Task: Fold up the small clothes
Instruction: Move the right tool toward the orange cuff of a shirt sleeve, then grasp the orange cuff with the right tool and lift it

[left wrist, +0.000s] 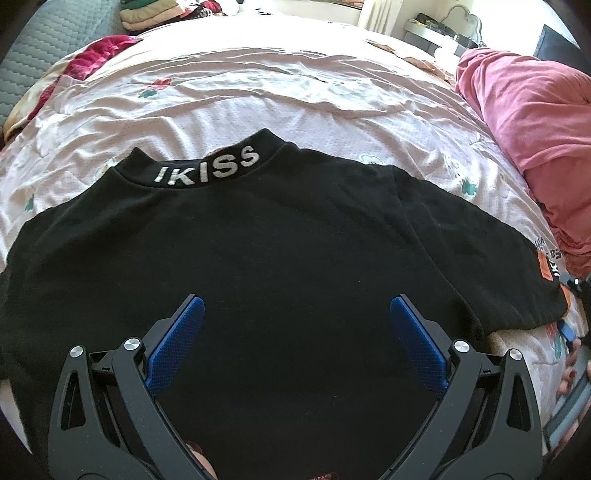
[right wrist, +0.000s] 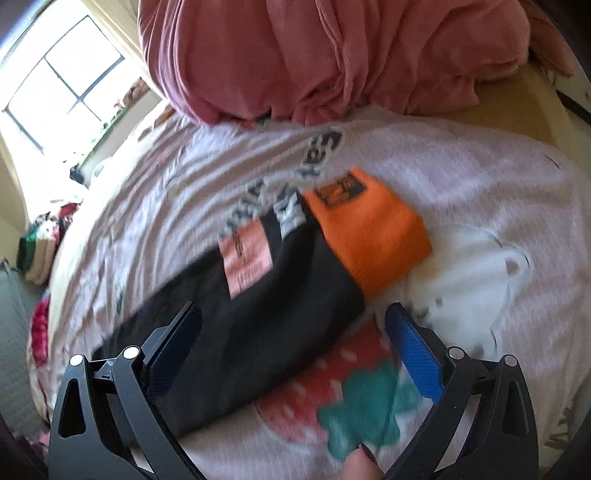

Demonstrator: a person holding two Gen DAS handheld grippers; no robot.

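Note:
A small black top (left wrist: 258, 251) lies spread flat on the bed, its collar (left wrist: 207, 168) lettered "IKISS" at the far side. My left gripper (left wrist: 297, 306) hovers open over the body of the top, blue pads wide apart and nothing between them. The top's right sleeve (right wrist: 280, 295) stretches out to the right, ending in an orange cuff (right wrist: 373, 232) with a pink patch (right wrist: 247, 262) beside it. My right gripper (right wrist: 293, 314) is open just above that sleeve, its left finger over the black cloth and its right finger over the bedsheet. The right wrist view is blurred.
The bed is covered by a pale pink sheet (left wrist: 258, 96) with strawberry prints (right wrist: 332, 398). A bunched pink blanket (left wrist: 535, 122) lies along the right side. Folded clothes (left wrist: 155, 14) sit stacked at the far left. A fingertip (right wrist: 360, 463) shows at the bottom edge.

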